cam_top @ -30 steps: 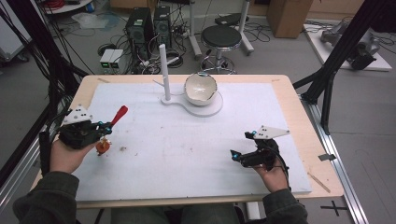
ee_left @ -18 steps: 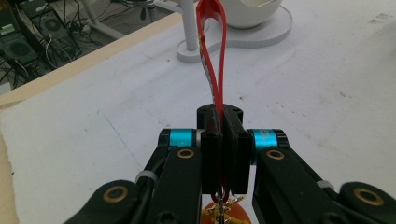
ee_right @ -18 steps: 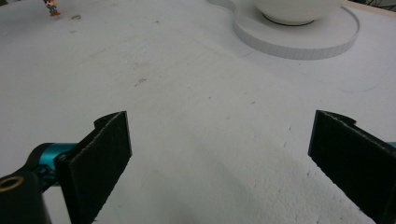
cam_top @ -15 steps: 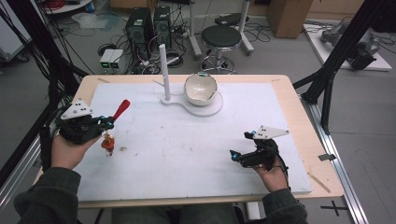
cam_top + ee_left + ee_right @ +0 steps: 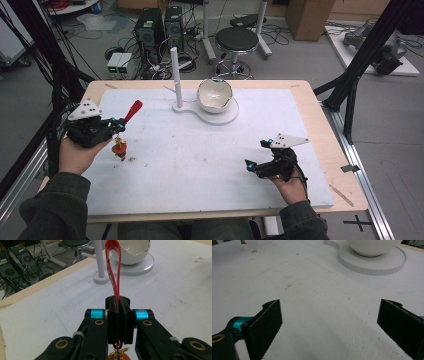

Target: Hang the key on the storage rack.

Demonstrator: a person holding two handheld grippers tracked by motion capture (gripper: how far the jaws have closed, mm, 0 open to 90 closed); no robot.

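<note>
While the white foam board (image 5: 200, 165) spreads across the wooden table (image 5: 325, 135) as the biggest thing before me, I keep both grippers low over it, well apart from each other. Toward the far edge sits the white stand (image 5: 220, 111) – a flat base with an upright post (image 5: 175, 75) at its left end and a pale bowl (image 5: 215, 94) resting on its round part.

My left gripper (image 5: 117, 124) sits at the board's left edge, its jaws pressed together on the red strap (image 5: 113, 270). From the left gripper view the strap runs straight up out of the clamped pads as a narrow loop, its top reaching in line with the post and the bowl beyond. Below the jaws a small metal ring and an orange charm (image 5: 117, 356) hang from the strap's lower end; from the high view the charm dangles just beneath the gripper, close above the board, beside a small brownish mark on the foam.

My right gripper (image 5: 255, 156) rests near the board's right front, jaws spread wide – in the right gripper view the two black pads (image 5: 265, 322) stand far apart with bare foam between them, nothing touching either. The stand's base and bowl lie ahead of it, and the charm shows as a tiny speck at the far upper left.
</note>
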